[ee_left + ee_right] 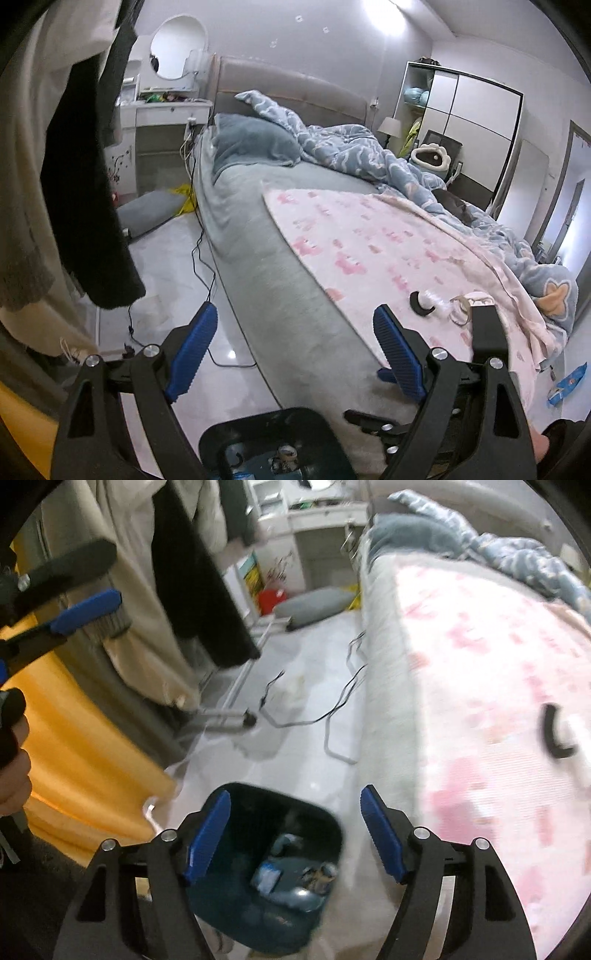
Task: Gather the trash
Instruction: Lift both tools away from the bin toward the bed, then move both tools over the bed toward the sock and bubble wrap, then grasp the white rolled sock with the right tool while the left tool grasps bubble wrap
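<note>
Bin — dark, on the floor against the bed edge, mouth up; holds blurred scraps, no readable print. Lower rim cut off at 6 o'clock. Right gripper above it, jaws wide, nothing between. Left gripper wide, empty. Black curved piece and tape roll on the pink blanket, toward 3 o'clock.

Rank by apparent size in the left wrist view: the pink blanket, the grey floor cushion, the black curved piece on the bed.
1. pink blanket, by far the largest.
2. grey floor cushion, though farther away, so understated.
3. black curved piece, smallest.
</note>
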### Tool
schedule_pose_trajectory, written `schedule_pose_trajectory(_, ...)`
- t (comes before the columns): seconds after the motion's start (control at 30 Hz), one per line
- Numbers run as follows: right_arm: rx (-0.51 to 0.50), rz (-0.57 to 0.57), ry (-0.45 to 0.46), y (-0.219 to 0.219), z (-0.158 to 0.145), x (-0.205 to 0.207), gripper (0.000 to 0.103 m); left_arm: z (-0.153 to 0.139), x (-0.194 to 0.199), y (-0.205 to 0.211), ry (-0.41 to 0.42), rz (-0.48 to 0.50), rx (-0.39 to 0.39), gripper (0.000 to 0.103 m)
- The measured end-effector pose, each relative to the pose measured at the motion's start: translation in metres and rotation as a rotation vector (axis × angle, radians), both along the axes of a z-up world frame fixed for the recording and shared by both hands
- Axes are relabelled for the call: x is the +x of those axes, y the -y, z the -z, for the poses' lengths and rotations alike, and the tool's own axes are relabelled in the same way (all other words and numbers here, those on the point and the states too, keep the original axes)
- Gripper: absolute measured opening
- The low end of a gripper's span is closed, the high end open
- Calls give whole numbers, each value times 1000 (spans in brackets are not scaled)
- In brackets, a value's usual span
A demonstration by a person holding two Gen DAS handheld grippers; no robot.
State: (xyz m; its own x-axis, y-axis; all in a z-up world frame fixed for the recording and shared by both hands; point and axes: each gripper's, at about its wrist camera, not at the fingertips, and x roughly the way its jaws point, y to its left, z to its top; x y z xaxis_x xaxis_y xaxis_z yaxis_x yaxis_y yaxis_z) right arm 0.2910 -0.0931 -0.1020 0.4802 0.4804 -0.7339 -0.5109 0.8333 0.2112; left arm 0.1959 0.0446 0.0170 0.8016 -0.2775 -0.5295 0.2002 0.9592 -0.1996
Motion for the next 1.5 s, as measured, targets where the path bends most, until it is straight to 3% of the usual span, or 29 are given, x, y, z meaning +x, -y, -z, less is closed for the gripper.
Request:
schedule_pose_trajectory(0.43, -26, 200, 129, 117, -30, -2, 75, -4, 15, 76, 30, 92, -8, 90)
schedule_pose_trajectory(0.7, 4, 319, 146, 184, -33, -6, 75, 12, 13, 131, 65, 216, 53, 91)
schedule_pose_trajectory(0.9, 39, 389, 157, 222, -41, -10, 75, 25, 20, 166, 36, 279, 38, 91)
schedule_pose_trajectory(1.1, 74, 465, 123, 265, -33, -7, 76, 31, 24, 194, 17, 320, 32, 91)
schedule_pose_trajectory(1.5, 93, 522, 62, 304, -6, -7, 76, 41, 25, 243, -12, 404, -2, 92)
